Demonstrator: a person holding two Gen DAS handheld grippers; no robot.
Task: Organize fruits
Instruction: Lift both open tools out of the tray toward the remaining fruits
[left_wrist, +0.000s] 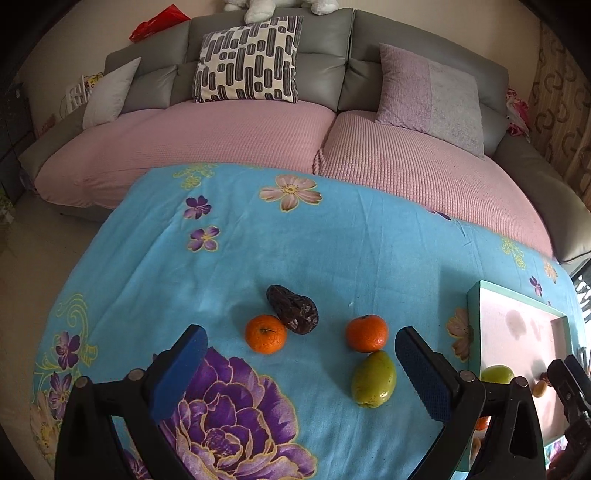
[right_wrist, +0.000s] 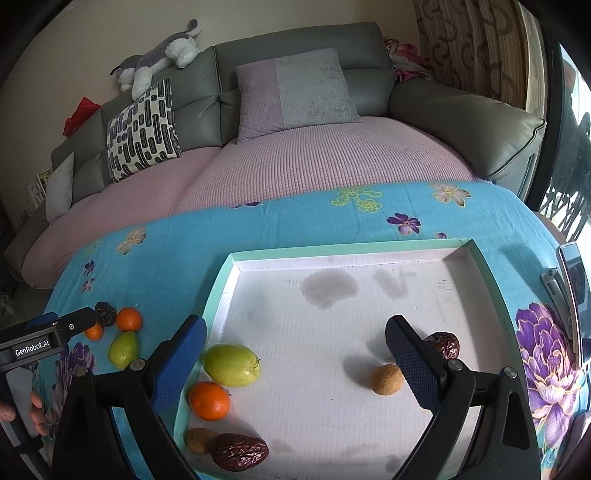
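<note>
Both grippers gaping wide, nothing held!
Left gripper (left_wrist: 301, 373) hovers over loose fruit on the cloth; green jujube (left_wrist: 373, 380), likely light, smooth, slippery — pinch its middle. Right gripper (right_wrist: 295, 360) over tray (right_wrist: 221, 280).

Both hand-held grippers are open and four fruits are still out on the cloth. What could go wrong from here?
The dark date touches the left orange; closing the left hand-held gripper on one may nudge the other away. The right orange and green fruit also sit close together, so a grasp could catch both. In the tray, round fruits like the tan ball below the open right hand-held gripper may roll if bumped.
</note>
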